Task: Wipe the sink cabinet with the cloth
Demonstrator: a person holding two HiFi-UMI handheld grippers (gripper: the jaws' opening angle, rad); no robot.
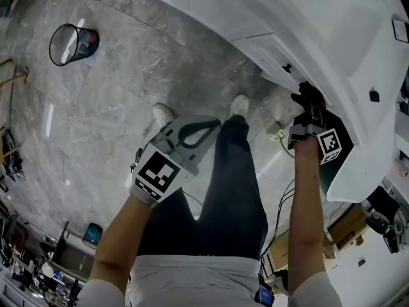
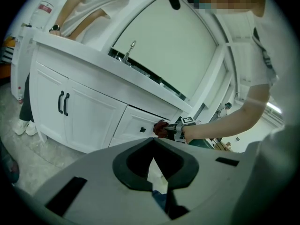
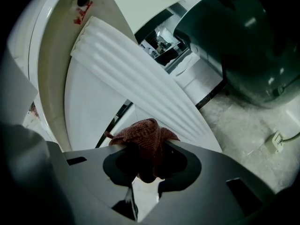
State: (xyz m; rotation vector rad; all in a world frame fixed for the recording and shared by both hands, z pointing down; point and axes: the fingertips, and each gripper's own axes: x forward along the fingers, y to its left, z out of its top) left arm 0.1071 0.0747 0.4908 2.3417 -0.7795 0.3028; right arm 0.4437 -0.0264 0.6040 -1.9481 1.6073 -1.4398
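Observation:
The sink cabinet is white and runs across the top right of the head view. My right gripper is shut on a dark red cloth and presses it against the cabinet's front, near a small black knob. In the right gripper view the cloth bunches out between the tips of the right gripper, against a white ribbed panel. My left gripper hangs over the floor, shut and holding nothing. In the left gripper view, past the left gripper, are the cabinet, its faucet and the cloth.
A wire waste basket stands on the grey marble floor at upper left. A wall plug and cables lie below the cabinet. A dark green rounded object sits right of the cloth. Another person leans on the counter's far end.

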